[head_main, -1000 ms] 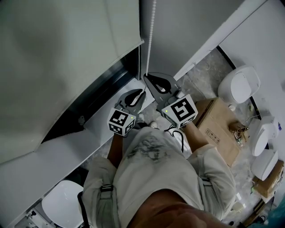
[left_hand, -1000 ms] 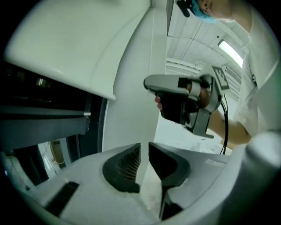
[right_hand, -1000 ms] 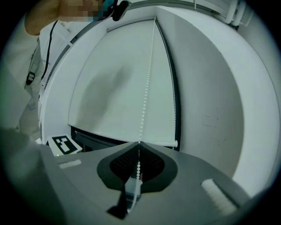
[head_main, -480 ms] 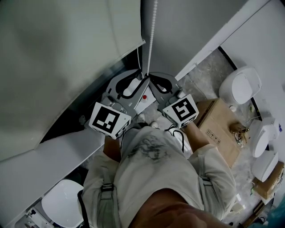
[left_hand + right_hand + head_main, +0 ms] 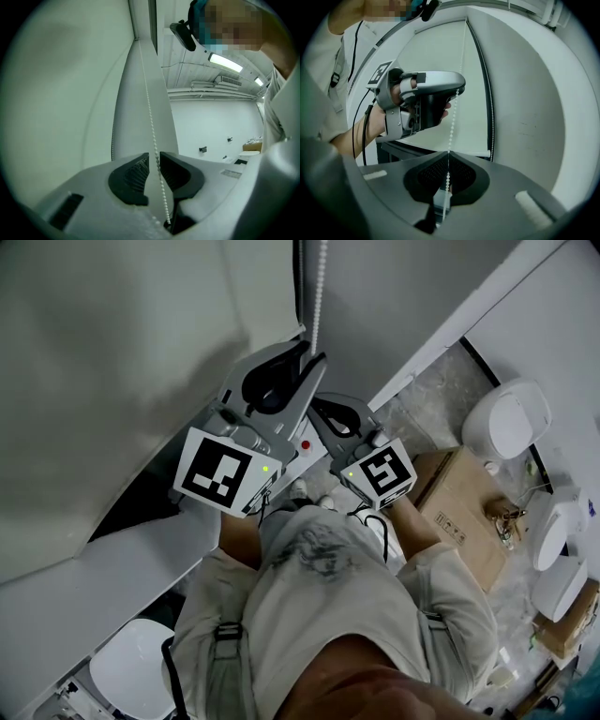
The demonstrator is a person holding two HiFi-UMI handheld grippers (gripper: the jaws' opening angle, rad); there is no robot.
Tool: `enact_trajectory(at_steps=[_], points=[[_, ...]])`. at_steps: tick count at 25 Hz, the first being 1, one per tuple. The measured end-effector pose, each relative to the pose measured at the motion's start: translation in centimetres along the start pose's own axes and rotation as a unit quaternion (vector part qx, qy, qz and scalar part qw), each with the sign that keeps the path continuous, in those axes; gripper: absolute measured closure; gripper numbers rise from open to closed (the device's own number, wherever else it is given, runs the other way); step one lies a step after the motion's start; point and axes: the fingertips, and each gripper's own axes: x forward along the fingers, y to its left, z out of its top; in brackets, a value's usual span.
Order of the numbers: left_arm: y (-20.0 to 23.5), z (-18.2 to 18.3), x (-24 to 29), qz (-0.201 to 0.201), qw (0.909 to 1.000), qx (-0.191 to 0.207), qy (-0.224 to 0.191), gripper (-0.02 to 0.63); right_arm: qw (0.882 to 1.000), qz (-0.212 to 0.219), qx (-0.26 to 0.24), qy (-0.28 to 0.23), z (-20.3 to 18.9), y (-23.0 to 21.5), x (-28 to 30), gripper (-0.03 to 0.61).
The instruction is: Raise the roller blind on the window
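While the right tool [image 5: 448,157] is clenching the bead chain [image 5: 453,117], the left tool [image 5: 154,156] above it is just closing, unclenched jaws astride the chain, probably needing a square bite before pulling.

— Where is the left gripper [image 5: 312,352]?
— Held level, above the right gripper [image 5: 311,404]. Its fingers [image 5: 133,176] have just been closing; a slim gap is left, with the bead chain [image 5: 319,287] between them.
— And the right?
— Level, fingers [image 5: 461,176] clamped on that chain.
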Motion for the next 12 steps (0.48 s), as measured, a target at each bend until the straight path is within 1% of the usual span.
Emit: enact_trajectory(at_steps=[1,3,4,6,8,12], points=[[0.0,0.1,0.1,-0.001,1.0,0.001,0.0,0.54,1.0,0.001,-0.005,-0.003,0.1,0.0,0.0,0.568],[-0.2,0.3,0.3,-0.006,1.0,0.003,0.001,0.591,1.0,0.002,-0.011,-0.008,0.2,0.0,0.1,0.568],[-0.3,0.4,0.3,-0.007,1.0,0.004,0.0,0.597,1.0,0.002,-0.011,-0.009,0.2,0.1,0.1,0.568],[-0.5,0.9,0.3,0.002,0.9999,0.006,-0.008,0.603,1.0,0.002,-0.01,-0.01,0.3,0.2,0.1,0.568],[-0.7,1.2,0.2,0.006,0.9999,-0.005,-0.012,0.603,1.0,0.002,-0.008,-0.01,0.3,0.2,0.1,0.568],[-0.6,0.3,-0.4,-0.001,0.9999,-0.01,0.003,0.604,1.0,0.003,-0.005,-0.003,0.0,0.2,0.2,0.568]])
